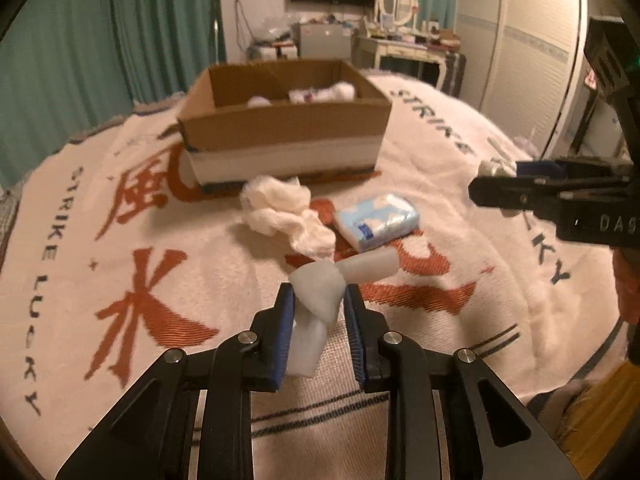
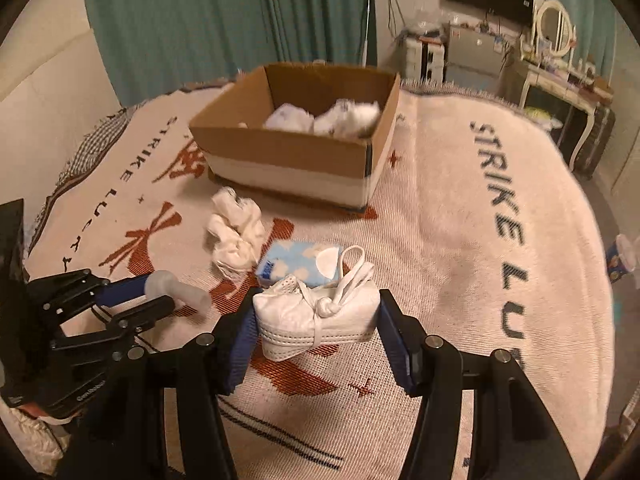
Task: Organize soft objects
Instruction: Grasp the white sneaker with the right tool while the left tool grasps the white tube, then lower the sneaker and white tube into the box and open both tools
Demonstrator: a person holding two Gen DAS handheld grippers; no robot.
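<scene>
My left gripper (image 1: pixel 316 300) is shut on a knotted translucent white soft tube (image 1: pixel 320 296), held above the blanket; the gripper also shows in the right wrist view (image 2: pixel 160 292) with the tube (image 2: pixel 176 286). My right gripper (image 2: pixel 316 320) is shut on a bundle of folded white face masks (image 2: pixel 316 320); the gripper shows at the right of the left wrist view (image 1: pixel 496 184). A wad of white cotton (image 1: pixel 284 212) (image 2: pixel 236 228) and a blue tissue pack (image 1: pixel 376 220) (image 2: pixel 296 264) lie on the blanket. A cardboard box (image 1: pixel 280 124) (image 2: pixel 296 148) holds white soft items.
A white blanket (image 1: pixel 140 240) with red characters and "STRIKE LUCKY" lettering covers the bed. Teal curtains hang behind. A dressing table with a mirror (image 1: pixel 400 20), a television and a wardrobe stand at the back right.
</scene>
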